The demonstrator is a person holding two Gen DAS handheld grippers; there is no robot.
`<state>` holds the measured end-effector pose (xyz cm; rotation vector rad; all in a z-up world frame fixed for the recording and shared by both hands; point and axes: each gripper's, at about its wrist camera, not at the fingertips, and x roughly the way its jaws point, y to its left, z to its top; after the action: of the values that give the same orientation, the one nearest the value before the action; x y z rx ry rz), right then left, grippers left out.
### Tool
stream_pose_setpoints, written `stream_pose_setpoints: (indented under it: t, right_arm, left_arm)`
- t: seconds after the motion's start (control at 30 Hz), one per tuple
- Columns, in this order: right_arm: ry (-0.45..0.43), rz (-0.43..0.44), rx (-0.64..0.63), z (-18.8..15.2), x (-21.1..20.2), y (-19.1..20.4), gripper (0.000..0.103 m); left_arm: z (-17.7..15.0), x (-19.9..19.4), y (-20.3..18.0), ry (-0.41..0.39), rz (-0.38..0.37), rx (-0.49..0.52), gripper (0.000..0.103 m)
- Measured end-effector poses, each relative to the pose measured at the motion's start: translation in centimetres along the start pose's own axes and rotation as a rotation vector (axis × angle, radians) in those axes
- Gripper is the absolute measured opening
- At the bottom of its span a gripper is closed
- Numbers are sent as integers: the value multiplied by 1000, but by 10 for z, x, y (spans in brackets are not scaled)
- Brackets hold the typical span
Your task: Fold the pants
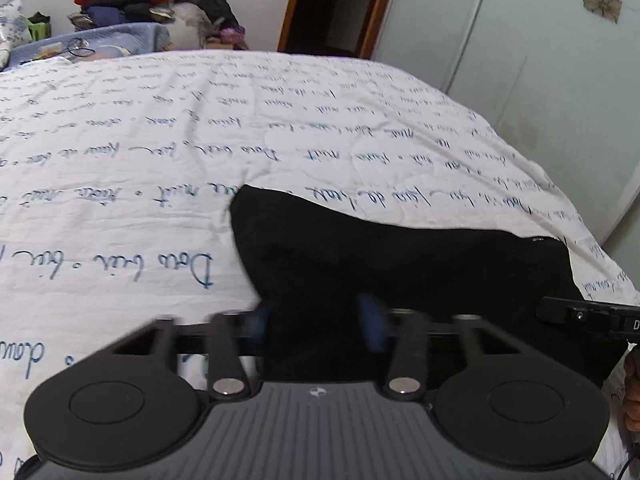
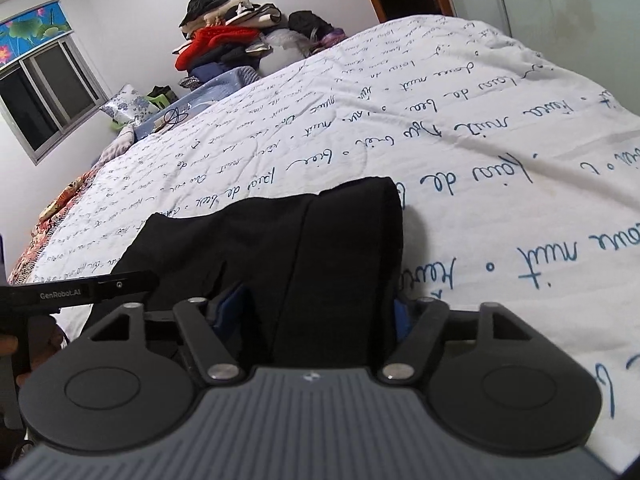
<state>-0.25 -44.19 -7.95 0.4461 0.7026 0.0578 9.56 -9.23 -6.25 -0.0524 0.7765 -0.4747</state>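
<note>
Both grippers, left (image 1: 316, 320) and right (image 2: 316, 312), are working nearest us: we are seeing fingers (image 1: 370, 316) partly spread, black pants (image 2: 280, 248) bunched between them, folded, lying on the bed (image 1: 200, 140).

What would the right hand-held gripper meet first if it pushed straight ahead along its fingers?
The black pants: the right hand-held gripper already has that fabric between its fingers. Beyond lies the printed bedspread; depth is unclear.

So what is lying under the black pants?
The black pants lie on the white bedsheet with blue handwriting print. The sheet directly beneath them is covered, so anything there stays unseen.
</note>
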Motion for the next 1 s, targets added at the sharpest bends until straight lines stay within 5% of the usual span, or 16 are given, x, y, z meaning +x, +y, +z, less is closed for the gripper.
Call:
stream_pose_setpoints:
  t: [0.1, 0.3, 0.57, 0.7, 0.77, 0.87, 0.93, 1.0]
  right_arm:
    - [6, -7, -23, 0, 0, 7, 49]
    - [-29, -10, 18, 0, -4, 13, 31]
    - [-93, 34, 30, 8, -17, 35, 26]
    - [-123, 31, 39, 10, -22, 44, 26]
    - [-103, -49, 15, 10, -15, 41, 28]
    - [-54, -162, 18, 1, -2, 31, 48]
    - [-95, -204, 28, -2, -11, 31, 66]
    - [-183, -325, -48, -2, -25, 47, 68]
  left_arm:
    - [2, -4, 9, -8, -19, -26, 11]
    - [3, -19, 20, -42, -31, -73, 7]
    - [16, -60, 37, -102, -18, -118, 5]
    - [24, -66, 29, -190, 156, 14, 4]
    - [27, -62, 40, -177, 162, -40, 4]
    - [29, -57, 48, -127, 69, -72, 4]
    - [27, -53, 39, -112, 44, -38, 6]
    - [22, -47, 24, -86, 4, 0, 6]
